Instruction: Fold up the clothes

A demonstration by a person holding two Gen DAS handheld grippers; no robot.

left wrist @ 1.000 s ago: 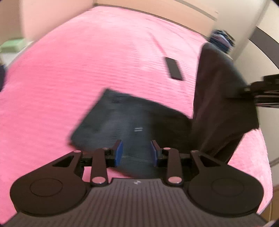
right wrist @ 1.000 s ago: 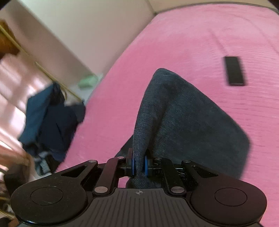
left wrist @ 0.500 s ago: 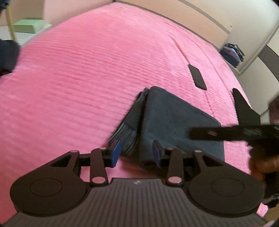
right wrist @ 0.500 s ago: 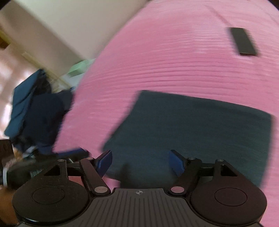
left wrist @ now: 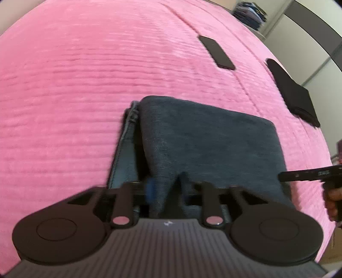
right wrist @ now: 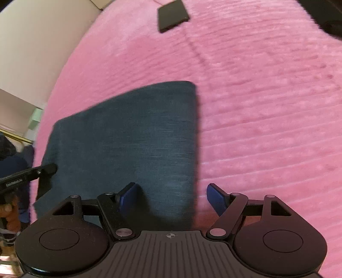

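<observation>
L wrist view: the left gripper [left wrist: 164,188] sits low over a folded dark grey-blue garment [left wrist: 205,139] lying flat on the pink bedspread [left wrist: 74,85]. Its jaws are clenched on a raised pinch of the garment's near edge; cloth stands up between the blue pads, which are blurred. A lighter hem strip shows along the garment's left side. Further back on the spread lies a black phone-like slab [left wrist: 215,52], and near the right edge a folded black item [left wrist: 295,94], both apart from the garment. The right gripper [left wrist: 310,174] pokes in from the right over the garment's near right corner, w/ small white lettering on its finger, too blurred to read. Part of a hand [left wrist: 333,201] shows below it. Vs. half a sec ago: the left jaws stood apart w/ the garment edge between them; now they pinch it, and the garment fills more of the view.

R wrist view: the right gripper [right wrist: 172,193] has its jaws spread wide, released, nothing held; the garment's [right wrist: 128,139] right edge lies under the gap. The left gripper's finger [right wrist: 27,174] reaches in at left, touching the garment's left edge; its print is illegible. The slab [right wrist: 172,15] lies far back. Vs. one sec ago: the right jaws then clamped a lifted fold; now the garment lies flat and free of them.
</observation>
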